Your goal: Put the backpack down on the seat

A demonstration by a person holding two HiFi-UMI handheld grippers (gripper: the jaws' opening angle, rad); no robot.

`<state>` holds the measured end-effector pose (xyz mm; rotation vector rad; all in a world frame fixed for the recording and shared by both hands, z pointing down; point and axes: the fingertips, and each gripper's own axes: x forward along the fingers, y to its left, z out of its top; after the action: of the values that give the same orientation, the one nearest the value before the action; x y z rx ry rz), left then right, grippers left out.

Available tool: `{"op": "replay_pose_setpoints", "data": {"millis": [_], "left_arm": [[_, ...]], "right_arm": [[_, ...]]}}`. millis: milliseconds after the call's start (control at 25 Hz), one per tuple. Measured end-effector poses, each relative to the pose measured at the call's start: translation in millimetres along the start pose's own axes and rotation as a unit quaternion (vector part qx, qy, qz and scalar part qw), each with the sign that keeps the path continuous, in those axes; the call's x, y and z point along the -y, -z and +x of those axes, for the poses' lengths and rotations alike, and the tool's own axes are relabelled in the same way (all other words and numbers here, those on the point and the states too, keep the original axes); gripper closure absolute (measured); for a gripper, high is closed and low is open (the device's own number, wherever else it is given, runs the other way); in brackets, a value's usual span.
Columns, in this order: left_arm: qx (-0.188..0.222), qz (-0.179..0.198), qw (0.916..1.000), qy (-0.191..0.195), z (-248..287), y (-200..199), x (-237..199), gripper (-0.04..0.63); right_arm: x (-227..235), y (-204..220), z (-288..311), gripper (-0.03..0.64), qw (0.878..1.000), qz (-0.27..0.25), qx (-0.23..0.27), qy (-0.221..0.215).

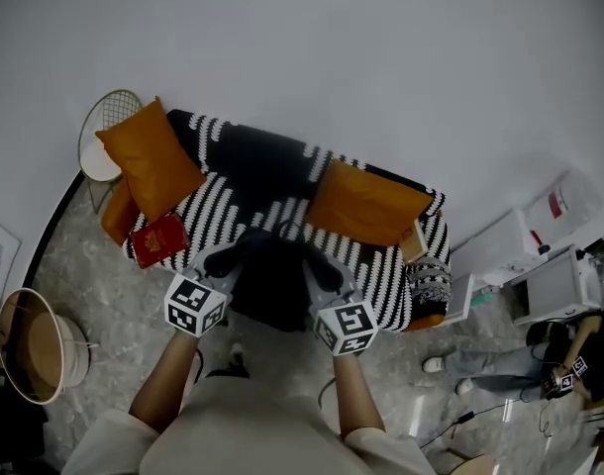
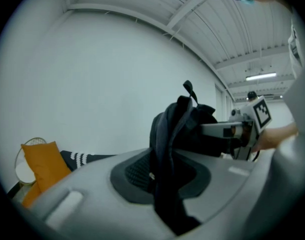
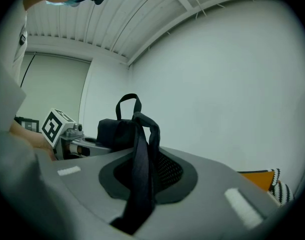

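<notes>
The backpack (image 1: 272,283) is black, made of soft woven cloth, with a rounded body and a thin loop handle (image 3: 127,103) on its top. It hangs in the middle of the head view, between the two claws, over the front edge of the sofa (image 1: 233,201). Whether its bottom touches the seat I cannot tell. The left claw (image 1: 226,258) is closed on one shoulder strap (image 2: 165,169), a flat padded band squeezed between the smooth grey jaws and their dark dotted pads. The right claw (image 1: 319,268) grips the other strap (image 3: 140,169) in the same way.

The sofa has a knitted-looking cover with black and white stripes. Two square orange cushions lie on it, one (image 1: 153,161) at the left end and one (image 1: 366,204) at the right. A flat red booklet (image 1: 160,238) lies on the seat at the left. A round wire chair (image 1: 104,127) stands in the upper left, against the plain white wall. The floor (image 1: 94,265) looks like grey marbled stone.
</notes>
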<state>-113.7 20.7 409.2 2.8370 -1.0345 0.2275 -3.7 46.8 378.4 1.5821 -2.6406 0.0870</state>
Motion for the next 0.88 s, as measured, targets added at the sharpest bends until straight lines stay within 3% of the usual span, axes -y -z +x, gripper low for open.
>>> {"op": "replay_pose_setpoints", "data": {"millis": [520, 880], "left_arm": [[-0.041, -0.018, 0.9985, 0.031, 69.7, 12.9, -91.8, 0.532], [-0.058, -0.037, 0.9970, 0.034, 131.8, 27.5, -130.1, 0.532]], "right_arm": [[44.6, 19.6, 105.0, 0.563, 0.999, 0.011, -0.044, 0.027], [91.6, 42.0, 152.9, 0.563, 0.997, 0.026, -0.065, 0.039]]}}
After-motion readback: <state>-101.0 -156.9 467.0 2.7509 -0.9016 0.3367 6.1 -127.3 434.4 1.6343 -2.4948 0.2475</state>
